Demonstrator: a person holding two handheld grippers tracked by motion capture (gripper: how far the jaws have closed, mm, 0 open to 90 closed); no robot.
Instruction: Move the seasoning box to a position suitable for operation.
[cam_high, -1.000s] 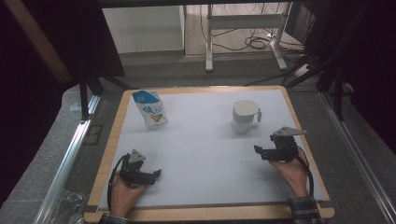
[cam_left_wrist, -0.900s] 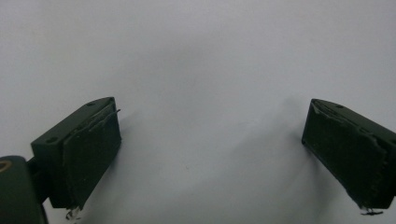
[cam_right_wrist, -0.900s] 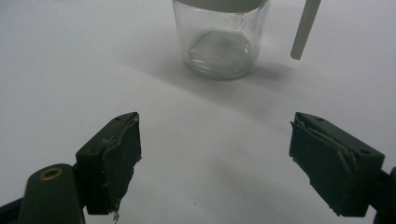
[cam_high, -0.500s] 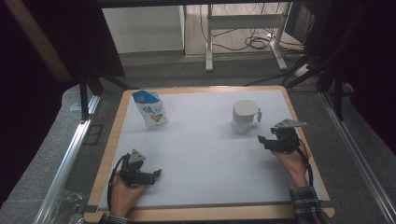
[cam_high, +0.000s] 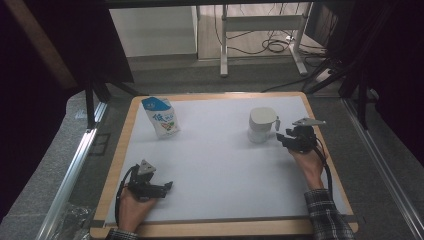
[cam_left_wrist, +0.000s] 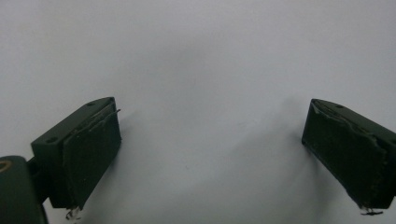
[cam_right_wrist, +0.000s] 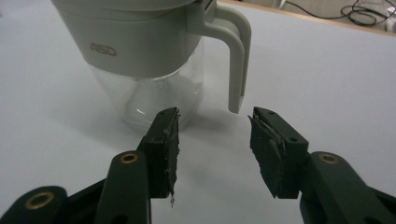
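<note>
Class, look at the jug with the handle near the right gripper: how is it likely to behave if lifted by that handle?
The jug looks stiff: a hard white top over a clear lower body. It appears empty, so it is probably light. The handle sits to one side, so the jug may swing or tilt when lifted there. The right gripper, jaws just closing, is not yet on it.

We see a jug (cam_right_wrist: 140, 60) with a matt off-white plastic top and handle over a clear, glossy lower body. Our right gripper (cam_right_wrist: 212, 140) has matt black plastic jaws with worn, rough-edged pads. The table (cam_high: 220, 165) is smooth matt white, edged in pale wood. The far-left pouch (cam_high: 161, 117) looks glossy, printed.
</note>
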